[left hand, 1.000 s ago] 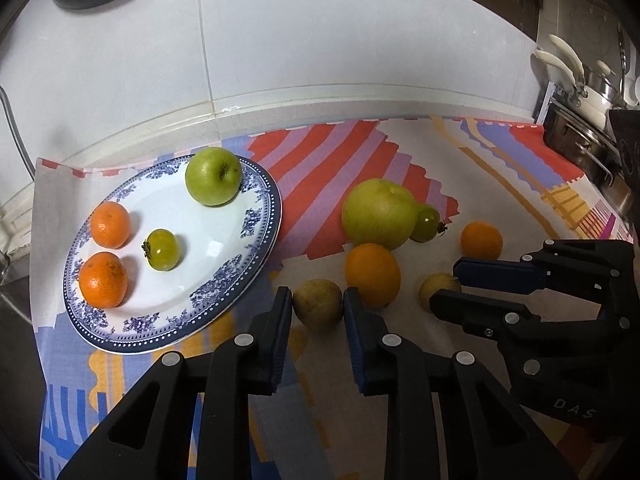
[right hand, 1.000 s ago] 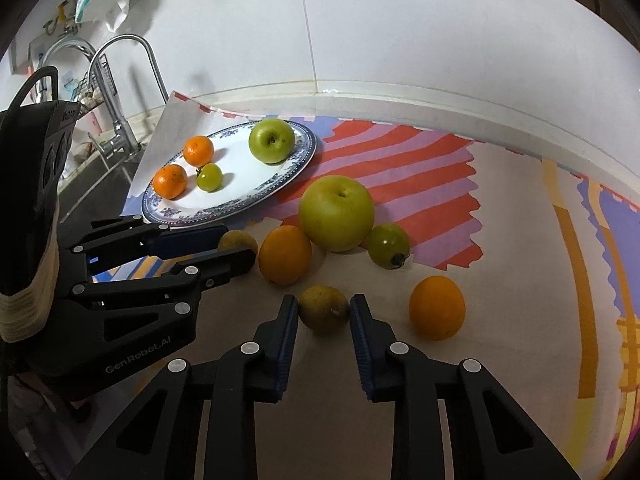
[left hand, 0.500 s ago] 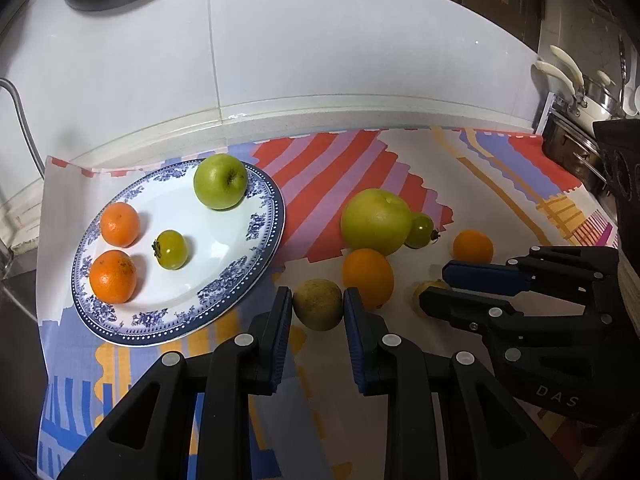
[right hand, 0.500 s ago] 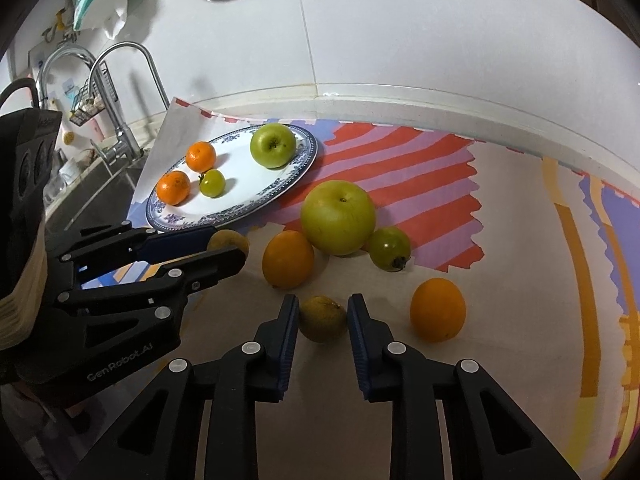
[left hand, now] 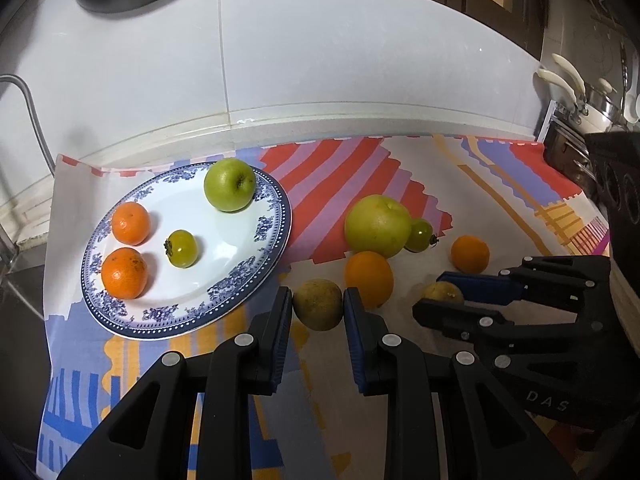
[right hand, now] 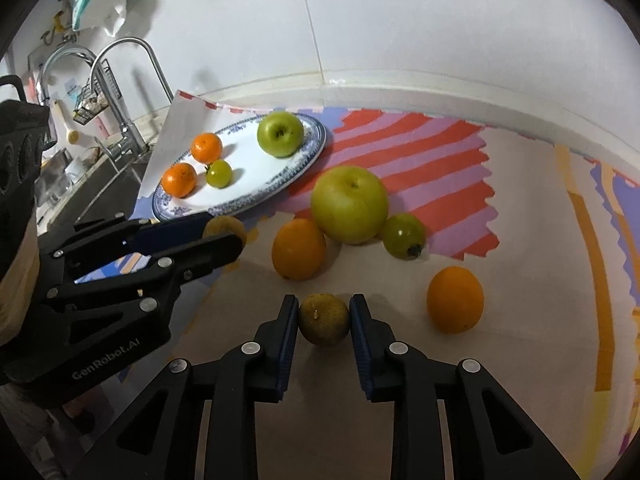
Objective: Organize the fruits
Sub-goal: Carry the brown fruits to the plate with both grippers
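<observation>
Two small round brownish-yellow fruits, each clamped in a tool: the first brownish fruit [left hand: 319, 304] pinched between the blue pads of the left tool [left hand: 316, 308], just beside the near rim of the plate; the second brownish fruit [right hand: 324, 319] gripped by the right tool [right hand: 323, 320], in front of the loose fruit cluster. Whether either fruit rests on the cloth or is lifted clear cannot be told. Just beyond the grips, an oval orange citrus [right hand: 299, 249] touching a big round yellow-green fruit [right hand: 349, 204], with a small green persimmon-like fruit [right hand: 402, 235] tucked against its right side. Further right and apart, a second orange citrus [right hand: 455, 299]. To the left, an oval white plate with a blue floral rim [left hand: 256, 280], carrying a green apple [left hand: 229, 185] at its far edge, two small orange mandarins [left hand: 131, 223] [left hand: 124, 273] at its left, and a small yellow-green persimmon [left hand: 182, 248] between them and the centre. Underneath everything, a striped cloth in red, lilac, orange and blue [left hand: 344, 176] spread over the counter. Behind, a white tiled wall [left hand: 320, 60]; at the far left in the right wrist view, a chrome curved tap [right hand: 120, 92] over a sink.
</observation>
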### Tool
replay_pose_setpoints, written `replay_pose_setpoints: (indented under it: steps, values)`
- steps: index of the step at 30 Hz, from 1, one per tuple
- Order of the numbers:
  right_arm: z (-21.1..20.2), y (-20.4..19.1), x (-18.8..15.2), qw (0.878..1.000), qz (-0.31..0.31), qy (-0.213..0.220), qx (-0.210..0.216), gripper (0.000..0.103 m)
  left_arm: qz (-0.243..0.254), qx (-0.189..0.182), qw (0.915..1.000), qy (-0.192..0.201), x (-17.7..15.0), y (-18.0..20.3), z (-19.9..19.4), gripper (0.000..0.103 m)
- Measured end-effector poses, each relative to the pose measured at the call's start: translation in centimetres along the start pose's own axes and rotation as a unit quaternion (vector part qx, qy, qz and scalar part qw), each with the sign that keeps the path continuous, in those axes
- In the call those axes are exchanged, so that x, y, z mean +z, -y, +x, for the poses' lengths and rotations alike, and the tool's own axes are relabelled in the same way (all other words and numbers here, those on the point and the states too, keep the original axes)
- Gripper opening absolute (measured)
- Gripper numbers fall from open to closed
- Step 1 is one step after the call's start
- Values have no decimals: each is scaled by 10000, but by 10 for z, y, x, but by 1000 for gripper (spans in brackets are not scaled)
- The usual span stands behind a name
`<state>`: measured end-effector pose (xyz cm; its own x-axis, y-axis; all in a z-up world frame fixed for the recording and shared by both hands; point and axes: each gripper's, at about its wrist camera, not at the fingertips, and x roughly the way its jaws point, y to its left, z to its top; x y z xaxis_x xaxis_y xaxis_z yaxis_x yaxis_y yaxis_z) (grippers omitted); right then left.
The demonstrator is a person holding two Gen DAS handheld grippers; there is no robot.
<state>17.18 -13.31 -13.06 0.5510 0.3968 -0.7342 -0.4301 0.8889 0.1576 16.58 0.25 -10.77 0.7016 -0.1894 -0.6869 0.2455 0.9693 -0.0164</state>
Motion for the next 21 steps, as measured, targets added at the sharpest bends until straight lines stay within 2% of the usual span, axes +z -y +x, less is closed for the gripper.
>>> replay_pose_setpoints:
  steps: [10, 21]
  values:
    - [-26, -10, 12, 9994, -123, 323, 40, 27, -145, 7, 9995, 272, 4, -1, -29, 27]
    - [-51, -33, 45, 9951, -425, 854, 272, 27, -179, 341, 9960, 802, 26, -15, -63, 27]
